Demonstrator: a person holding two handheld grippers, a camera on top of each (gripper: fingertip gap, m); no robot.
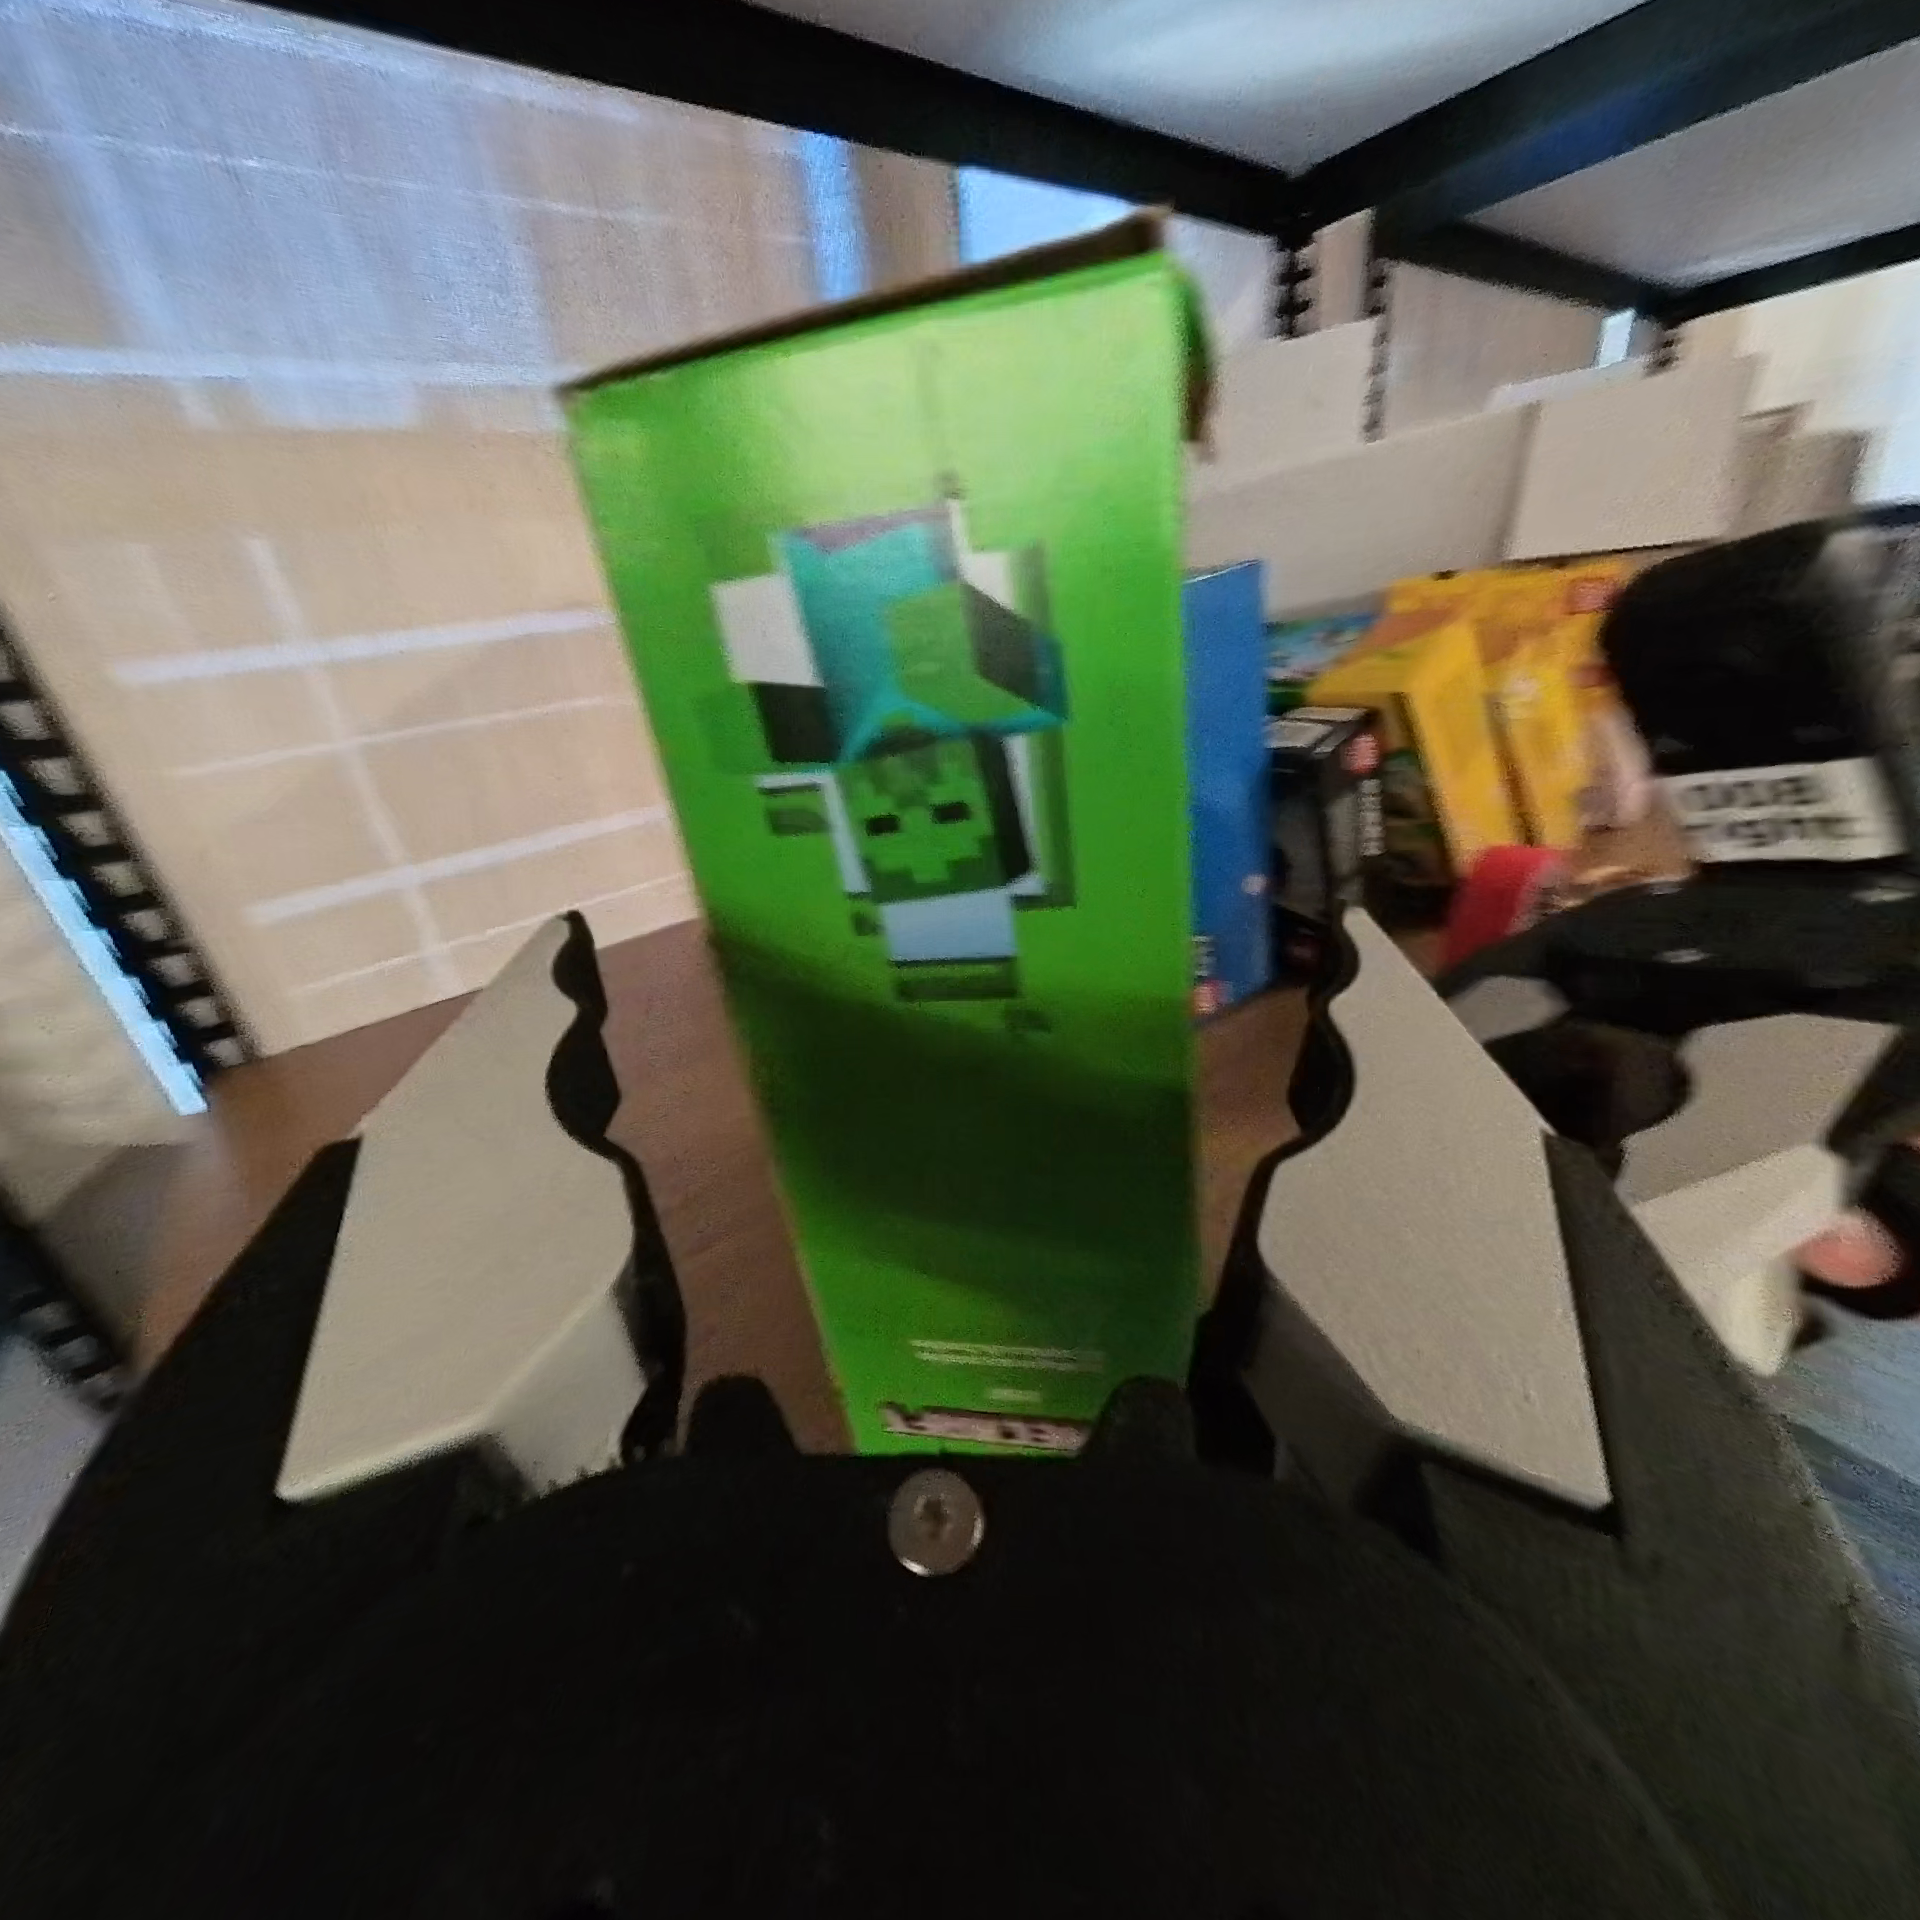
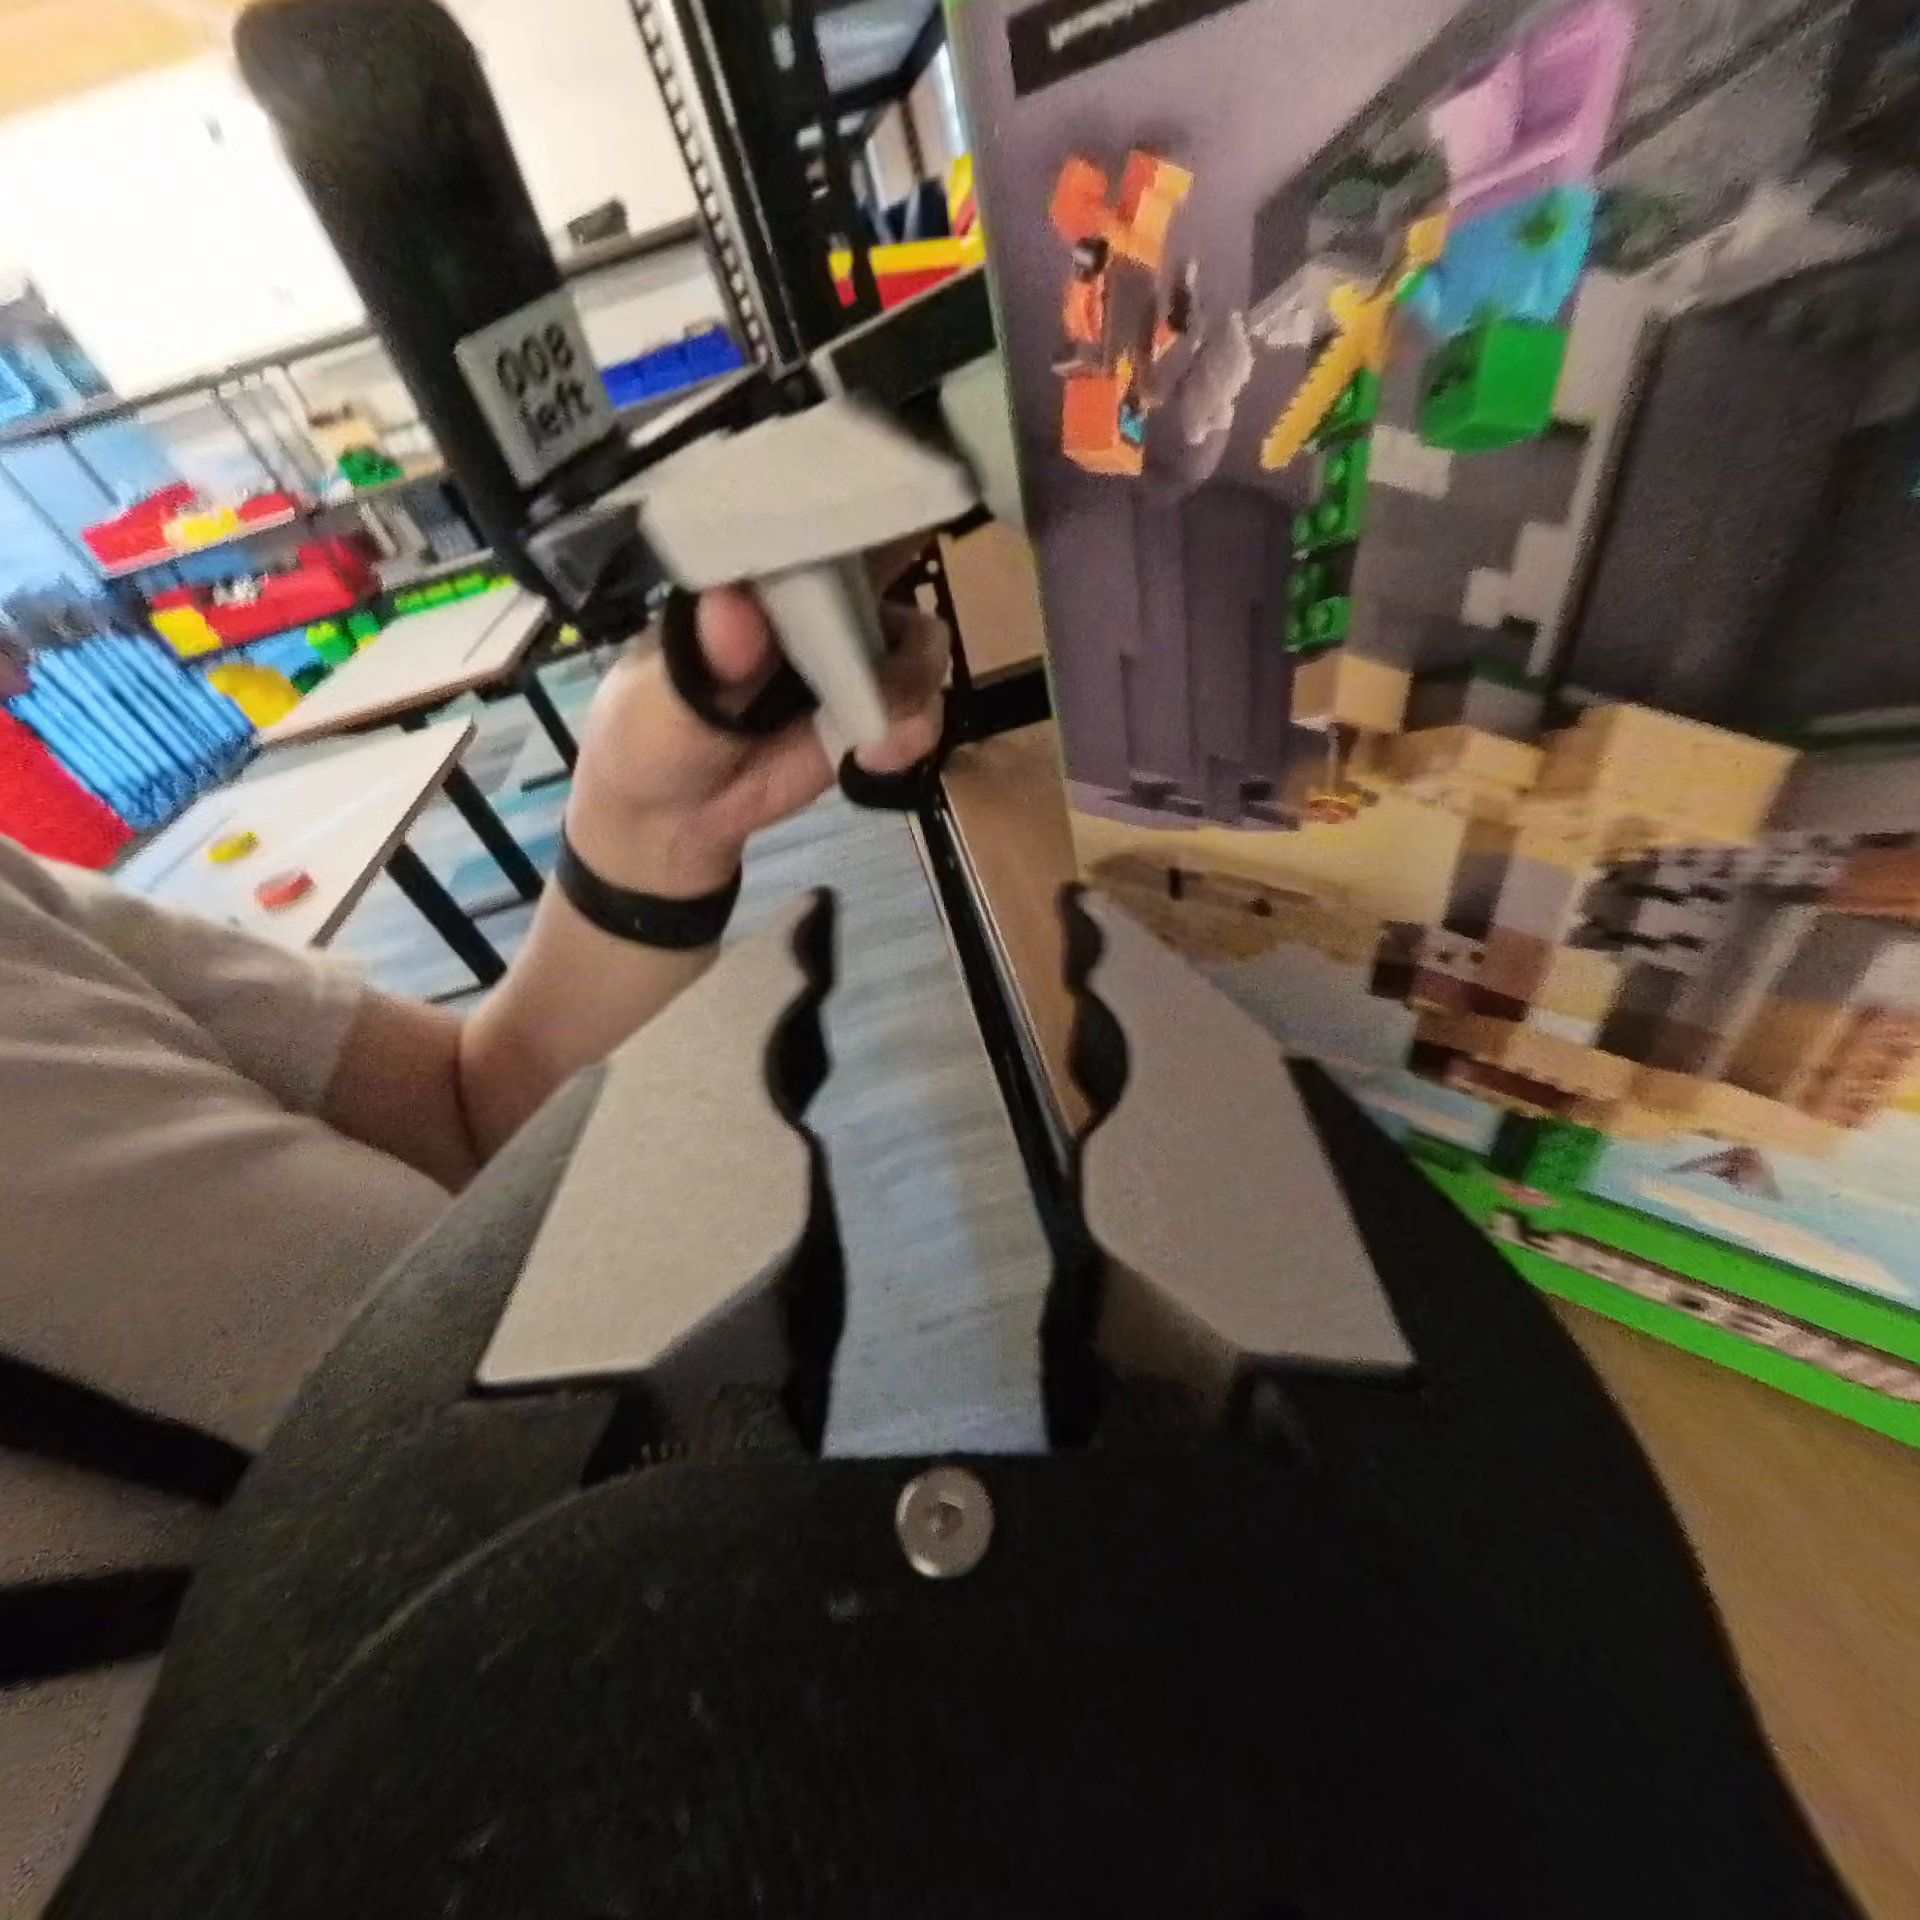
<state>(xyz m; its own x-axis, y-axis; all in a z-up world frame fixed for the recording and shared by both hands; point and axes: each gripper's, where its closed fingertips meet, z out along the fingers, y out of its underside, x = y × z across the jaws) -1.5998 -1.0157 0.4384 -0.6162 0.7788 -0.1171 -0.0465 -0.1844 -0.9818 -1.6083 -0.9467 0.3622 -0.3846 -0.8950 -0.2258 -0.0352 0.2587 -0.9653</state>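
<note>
A tall green toy box [image 1: 935,727] stands upright on a brown wooden shelf [image 1: 665,1039], its narrow side toward me. My left gripper [image 1: 956,935] is open, one finger on each side of the box; the right finger is close to it and a gap shows on the left. In the right wrist view the box's big picture face [image 2: 1455,623] fills the right side, and the left gripper [image 2: 810,499], held by a hand, sits at its edge. My right gripper [image 2: 945,914] is open and empty, just left of the box face, over the shelf's black front rail [image 2: 997,997].
Blue [image 1: 1231,779], black [image 1: 1320,821] and yellow boxes [image 1: 1455,707] stand farther right on the shelf. A black shelf frame [image 1: 1039,135] runs overhead. The right gripper [image 1: 1766,727] shows at the right. A person's arm [image 2: 520,1018], tables [image 2: 343,810] and coloured bins [image 2: 239,561] lie behind.
</note>
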